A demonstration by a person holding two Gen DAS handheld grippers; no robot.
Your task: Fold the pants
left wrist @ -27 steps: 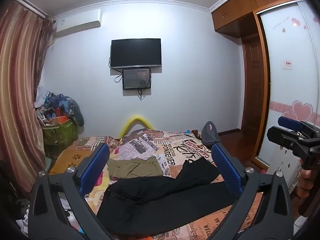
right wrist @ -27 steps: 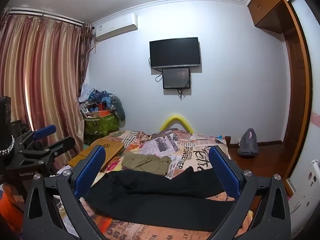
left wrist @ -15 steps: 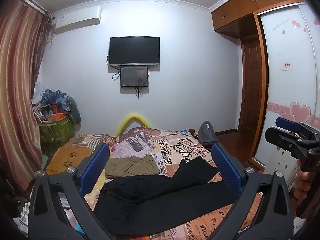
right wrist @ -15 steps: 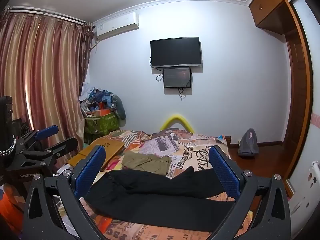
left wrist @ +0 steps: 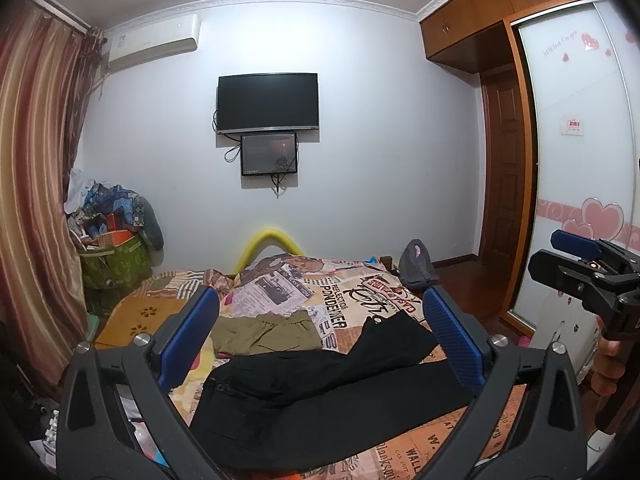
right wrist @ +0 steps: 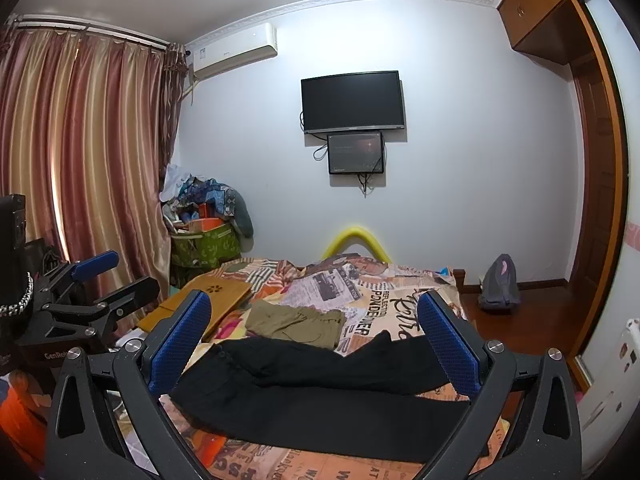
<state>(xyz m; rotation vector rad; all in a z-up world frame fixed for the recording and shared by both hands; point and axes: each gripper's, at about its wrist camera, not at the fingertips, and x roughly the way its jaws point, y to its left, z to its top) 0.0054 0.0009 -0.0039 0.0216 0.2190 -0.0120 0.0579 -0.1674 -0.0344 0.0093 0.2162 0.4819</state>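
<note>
both views have tilted slightly; pants (left wrist: 320, 392) lie unmoved, spread on the bed (left wrist: 360, 296). left gripper (left wrist: 320, 344) and right gripper (right wrist: 316, 344) gape wide, empty. soft, limp cloth: pinch waistband and hems.

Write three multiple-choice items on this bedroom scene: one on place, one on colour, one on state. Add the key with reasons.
1. Where do the long black pants lie?
A. On the patterned bedspread
B. On the floor
C. In the green basket

2. What colour is the folded garment behind them?
A. Red
B. Olive green
C. White

3. How does the left tool stand?
A. Shut on the pants
B. Shut, holding nothing
C. Open, holding nothing

Key: 1 A, the pants spread across the bed; 2 B, olive cloth shows; 3 C, blue pads stand wide apart above the pants.
</note>
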